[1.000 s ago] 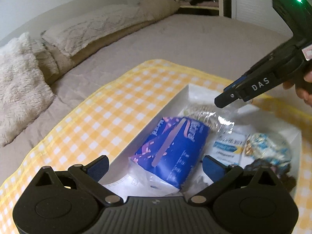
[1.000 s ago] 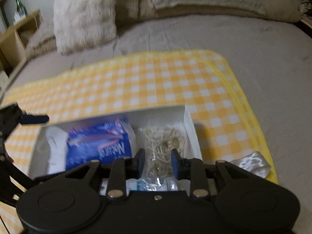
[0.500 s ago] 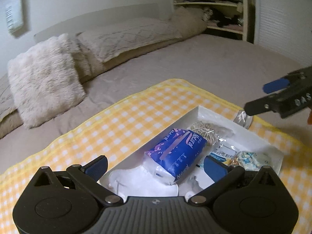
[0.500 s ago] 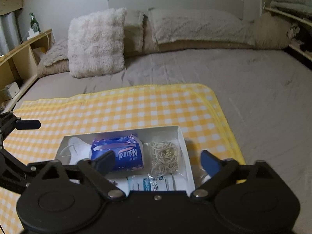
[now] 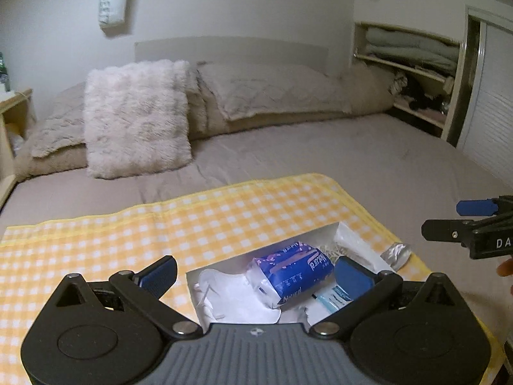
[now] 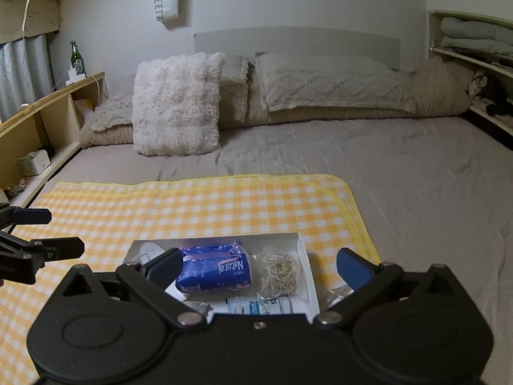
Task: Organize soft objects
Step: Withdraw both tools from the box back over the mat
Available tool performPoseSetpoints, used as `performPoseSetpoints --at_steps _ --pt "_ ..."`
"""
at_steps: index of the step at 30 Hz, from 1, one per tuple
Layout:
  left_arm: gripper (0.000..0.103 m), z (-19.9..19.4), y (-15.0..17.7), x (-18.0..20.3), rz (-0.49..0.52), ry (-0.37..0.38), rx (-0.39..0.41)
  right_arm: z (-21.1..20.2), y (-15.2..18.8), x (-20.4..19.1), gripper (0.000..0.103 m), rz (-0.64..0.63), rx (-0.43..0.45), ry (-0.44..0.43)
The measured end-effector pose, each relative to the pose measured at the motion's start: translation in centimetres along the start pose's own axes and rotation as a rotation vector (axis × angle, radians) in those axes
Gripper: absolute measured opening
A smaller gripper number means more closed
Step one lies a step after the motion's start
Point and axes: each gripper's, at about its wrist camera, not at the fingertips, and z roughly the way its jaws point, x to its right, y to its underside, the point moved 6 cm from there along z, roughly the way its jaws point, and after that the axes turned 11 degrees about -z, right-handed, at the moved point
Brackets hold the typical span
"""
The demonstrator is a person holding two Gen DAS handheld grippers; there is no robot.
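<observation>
We see a white box (image 6: 306,258) on a yellow checked cloth (image 6: 198,207) spread over a grey bed (image 6: 400,166). In the box: a blue tissue pack (image 6: 213,268) lying flat near the middle, a bag of rubber bands (image 6: 279,271) just right of it, a white mask (image 5: 231,292) at the left end, and a small blue-and-white packet (image 6: 266,306) along the near side. A crumpled clear wrapper (image 5: 397,252) sits on the cloth just outside the box's right end.

Left gripper (image 5: 255,272) is wide open, nothing between its fingers, hovering above the near side of the box. Right gripper (image 6: 259,263) is also spread wide and holds nothing, above the box from the near side. Each gripper shows at the edge of the other's view.

There may be one more item under the right gripper body at the box's near-left corner; it's too hidden to name.

A fluffy white cushion (image 6: 178,104) leans against beige pillows (image 6: 323,81) at the head of the bed.
</observation>
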Motion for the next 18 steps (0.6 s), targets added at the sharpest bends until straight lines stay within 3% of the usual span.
performPoseSetpoints --at_steps 11,18 --pt "0.103 -6.9 1.6 0.1 -0.088 -0.093 0.122 -4.2 0.0 -2.0 0.103 0.02 0.095 -0.039" --pt "0.103 -10.7 4.1 -0.7 -0.126 -0.142 0.183 -6.7 1.3 -4.9 0.103 -0.057 0.137 -0.042"
